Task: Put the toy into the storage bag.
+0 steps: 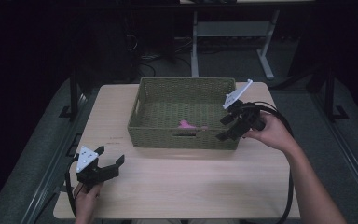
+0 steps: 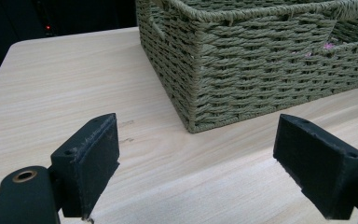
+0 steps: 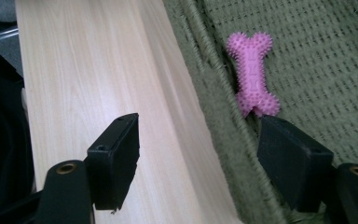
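Fingers [image 3: 116,158] of both my grippers gape wide, empty: right straddles the basket [image 1: 182,140] rim above the pink bone toy [image 3: 253,79], left waits over the table [image 1: 177,186].

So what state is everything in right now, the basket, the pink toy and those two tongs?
Basket: upright on the table, open-topped.
Pink bone toy: lying flat inside the basket, against its near wall.
Left tongs: open, holding nothing, over the table.
Right tongs: open, holding nothing, at the basket's right rim.

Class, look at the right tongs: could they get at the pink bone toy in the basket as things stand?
Probably yes: the right tongs hang open over the basket rim, and the pink bone toy lies uncovered just inside the near wall.
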The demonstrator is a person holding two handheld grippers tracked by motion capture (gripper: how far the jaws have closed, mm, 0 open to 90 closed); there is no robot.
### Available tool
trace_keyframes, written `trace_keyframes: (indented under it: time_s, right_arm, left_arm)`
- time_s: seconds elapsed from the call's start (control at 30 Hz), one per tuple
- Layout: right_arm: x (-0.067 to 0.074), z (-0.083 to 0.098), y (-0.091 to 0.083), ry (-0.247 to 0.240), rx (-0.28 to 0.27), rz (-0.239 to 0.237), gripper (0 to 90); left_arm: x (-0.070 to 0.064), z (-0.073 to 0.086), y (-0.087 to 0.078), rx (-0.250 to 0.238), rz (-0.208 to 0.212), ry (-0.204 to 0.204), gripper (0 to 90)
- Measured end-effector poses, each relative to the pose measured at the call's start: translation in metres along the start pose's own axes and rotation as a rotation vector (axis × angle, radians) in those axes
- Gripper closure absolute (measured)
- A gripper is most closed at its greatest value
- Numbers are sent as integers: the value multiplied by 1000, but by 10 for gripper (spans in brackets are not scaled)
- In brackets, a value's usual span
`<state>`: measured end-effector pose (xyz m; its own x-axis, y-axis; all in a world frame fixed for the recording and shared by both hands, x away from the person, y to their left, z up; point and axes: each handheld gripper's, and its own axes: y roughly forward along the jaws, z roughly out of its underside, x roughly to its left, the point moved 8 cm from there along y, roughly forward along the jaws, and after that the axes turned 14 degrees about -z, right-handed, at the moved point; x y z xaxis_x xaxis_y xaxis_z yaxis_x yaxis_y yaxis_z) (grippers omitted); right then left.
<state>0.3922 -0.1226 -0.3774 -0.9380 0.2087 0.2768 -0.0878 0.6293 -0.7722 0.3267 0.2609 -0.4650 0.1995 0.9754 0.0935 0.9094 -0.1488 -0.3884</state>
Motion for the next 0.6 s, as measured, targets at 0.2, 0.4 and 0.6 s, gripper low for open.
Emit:
trace_keyframes:
  time_s: [0.2, 0.4, 0.6]
  right_arm:
    - [8, 12, 4, 2, -14, -2, 294]
    - [15, 23, 10, 0, -23, -1, 288]
    - [19, 34, 17, 10, -37, -7, 287]
  left_arm:
    - [-1, 0, 0, 1, 3, 2, 138]
    - [-3, 1, 0, 4, 5, 9, 138]
    - [-1, 1, 1, 5, 2, 9, 138]
